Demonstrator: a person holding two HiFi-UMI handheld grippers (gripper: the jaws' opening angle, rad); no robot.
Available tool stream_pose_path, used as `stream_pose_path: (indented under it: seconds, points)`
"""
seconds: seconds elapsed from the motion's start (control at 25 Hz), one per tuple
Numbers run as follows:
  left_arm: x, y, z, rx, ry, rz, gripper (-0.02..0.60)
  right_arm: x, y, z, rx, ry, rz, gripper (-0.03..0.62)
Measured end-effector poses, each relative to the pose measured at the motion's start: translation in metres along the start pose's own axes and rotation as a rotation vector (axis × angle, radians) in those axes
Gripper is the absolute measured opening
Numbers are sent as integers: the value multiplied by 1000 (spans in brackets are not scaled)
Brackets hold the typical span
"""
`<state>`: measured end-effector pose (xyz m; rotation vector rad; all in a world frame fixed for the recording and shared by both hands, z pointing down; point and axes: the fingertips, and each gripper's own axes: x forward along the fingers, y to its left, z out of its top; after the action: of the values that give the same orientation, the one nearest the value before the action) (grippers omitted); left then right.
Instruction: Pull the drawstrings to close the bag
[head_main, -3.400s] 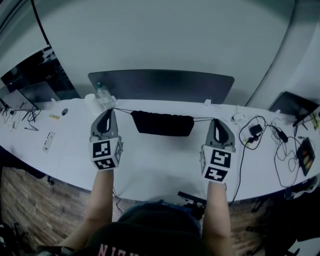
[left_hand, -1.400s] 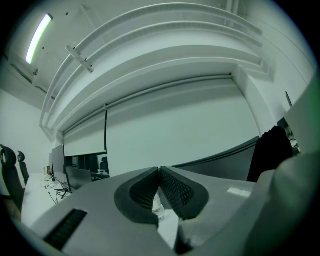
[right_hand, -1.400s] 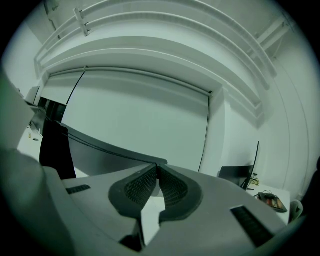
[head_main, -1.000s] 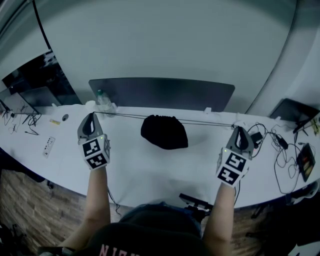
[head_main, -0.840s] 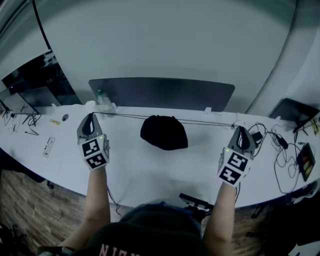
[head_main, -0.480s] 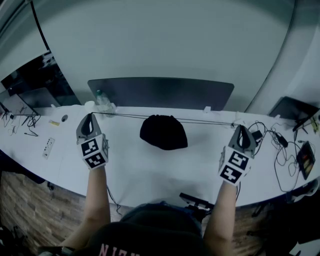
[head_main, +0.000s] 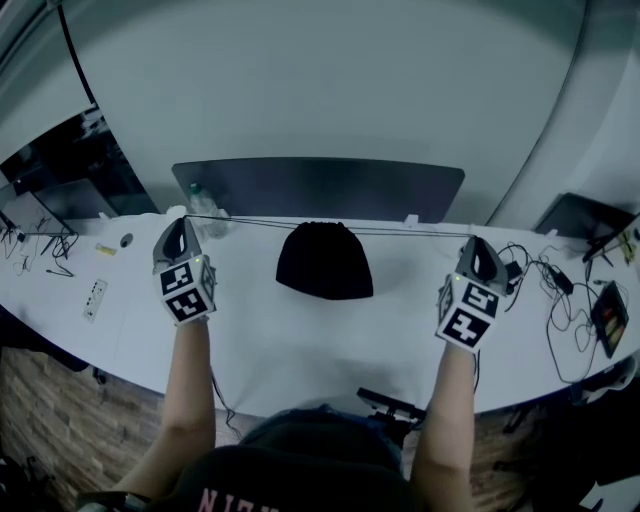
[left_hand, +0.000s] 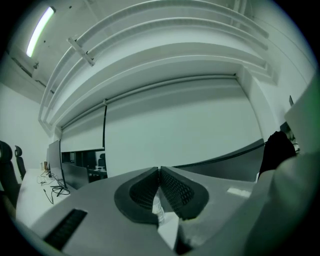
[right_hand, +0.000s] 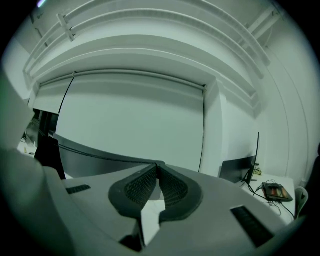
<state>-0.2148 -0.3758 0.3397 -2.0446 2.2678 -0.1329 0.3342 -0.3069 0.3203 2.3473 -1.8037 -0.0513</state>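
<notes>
The black drawstring bag (head_main: 323, 262) hangs bunched at mid-table, its mouth gathered under two taut drawstrings (head_main: 250, 223) that run out sideways. My left gripper (head_main: 182, 224) is at the string's left end and is shut on it. At the right end, my right gripper (head_main: 473, 244) is shut on the other end. In the left gripper view the jaws (left_hand: 159, 170) meet, with the bag (left_hand: 276, 150) far right. The right gripper view shows its jaws (right_hand: 158, 166) closed and the bag (right_hand: 48, 150) at the left.
A dark partition panel (head_main: 318, 186) stands along the white table's (head_main: 300, 340) back edge. A water bottle (head_main: 207, 208) is behind the left gripper. Cables and chargers (head_main: 556, 290) crowd the right end, and a power strip (head_main: 93, 297) lies at the left.
Since the earliest frame the grippers have spread apart and the bag's wide mouth has drawn into a bunch. Over the last second both grippers and the bag have shifted slightly away from me.
</notes>
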Motion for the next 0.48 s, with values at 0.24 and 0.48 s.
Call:
stream_pose_path:
  seconds: [0.24,0.48]
  points:
    - [20,-13,11,-44,22,-43,15,31,13,12,-3,47,39,9]
    - [25,-40,6,-48,52,-109,15,40,52,4,-32,100,116,11]
